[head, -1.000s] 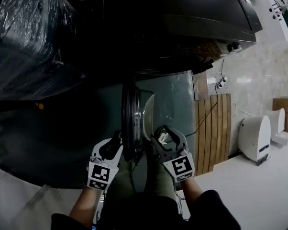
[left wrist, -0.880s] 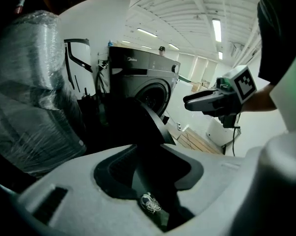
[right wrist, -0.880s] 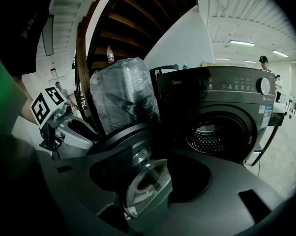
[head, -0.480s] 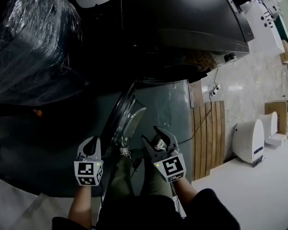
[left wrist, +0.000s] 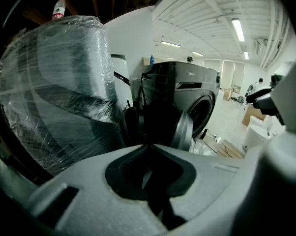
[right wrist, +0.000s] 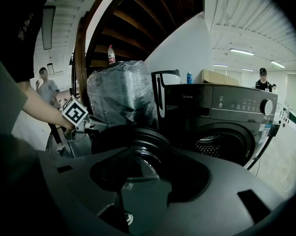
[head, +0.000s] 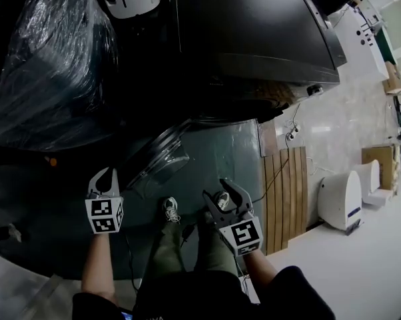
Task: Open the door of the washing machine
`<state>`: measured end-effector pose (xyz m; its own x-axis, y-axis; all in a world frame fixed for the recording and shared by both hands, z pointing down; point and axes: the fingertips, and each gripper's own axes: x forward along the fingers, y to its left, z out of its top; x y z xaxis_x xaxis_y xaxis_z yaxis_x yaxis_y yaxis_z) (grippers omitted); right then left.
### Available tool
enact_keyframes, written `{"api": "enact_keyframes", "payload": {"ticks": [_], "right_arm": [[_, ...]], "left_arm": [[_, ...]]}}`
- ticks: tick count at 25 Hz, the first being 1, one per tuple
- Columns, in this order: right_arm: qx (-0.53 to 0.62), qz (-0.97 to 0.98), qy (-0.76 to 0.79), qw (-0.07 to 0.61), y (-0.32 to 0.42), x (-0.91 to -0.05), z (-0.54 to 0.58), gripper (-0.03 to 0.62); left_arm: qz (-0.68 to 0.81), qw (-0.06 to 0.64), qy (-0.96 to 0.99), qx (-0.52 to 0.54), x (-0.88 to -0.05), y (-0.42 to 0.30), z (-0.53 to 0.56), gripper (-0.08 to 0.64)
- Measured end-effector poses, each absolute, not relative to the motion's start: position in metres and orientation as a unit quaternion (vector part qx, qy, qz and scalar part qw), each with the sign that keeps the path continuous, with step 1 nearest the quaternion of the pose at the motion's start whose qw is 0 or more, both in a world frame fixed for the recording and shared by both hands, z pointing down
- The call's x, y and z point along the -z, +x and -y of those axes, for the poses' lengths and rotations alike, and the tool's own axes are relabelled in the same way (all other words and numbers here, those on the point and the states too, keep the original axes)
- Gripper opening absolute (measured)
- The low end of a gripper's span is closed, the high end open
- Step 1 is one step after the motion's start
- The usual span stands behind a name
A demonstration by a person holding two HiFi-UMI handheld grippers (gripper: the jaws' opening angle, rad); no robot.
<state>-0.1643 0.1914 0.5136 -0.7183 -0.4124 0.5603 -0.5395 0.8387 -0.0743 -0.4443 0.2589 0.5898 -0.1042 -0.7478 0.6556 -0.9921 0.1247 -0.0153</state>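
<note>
Door work looks done: the round glass-bowled door (head: 155, 157) of the dark grey front-loading washing machine (head: 254, 39) has swung wide to the near left. The left tool (head: 105, 173) has let go and pinched together, empty. The right tool (head: 218, 189) hangs parted, empty.

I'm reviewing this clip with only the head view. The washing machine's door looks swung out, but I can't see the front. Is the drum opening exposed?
Observer: Yes. The right gripper view shows the drum opening uncovered, with the door swung out to its left.
Operator: Are the left tongs holding anything?
Observer: No. Their own view shows them shut with nothing between them.
Operator: Anything on the wrapped appliance?
Observer: A red-capped bottle shows at its top.
</note>
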Motion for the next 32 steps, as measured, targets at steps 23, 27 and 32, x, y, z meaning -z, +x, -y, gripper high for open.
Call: {"api": "enact_keyframes", "payload": {"ticks": [23, 27, 32], "right_arm": [[-0.101, 0.915, 0.290, 0.261, -0.181, -0.466, -0.174, 0.218], [-0.096, 0.914, 0.300, 0.257, -0.173, -0.453, -0.173, 0.216], [-0.082, 0.916, 0.315, 0.234, -0.163, -0.433, -0.169, 0.206]], "left_arm": [[0.740, 0.222, 0.583, -0.251, -0.568, -0.502, -0.212, 0.021], [0.751, 0.196, 0.588, -0.229, -0.534, -0.492, -0.213, 0.021], [0.737, 0.160, 0.622, -0.211, -0.489, -0.450, -0.212, 0.021]]}}
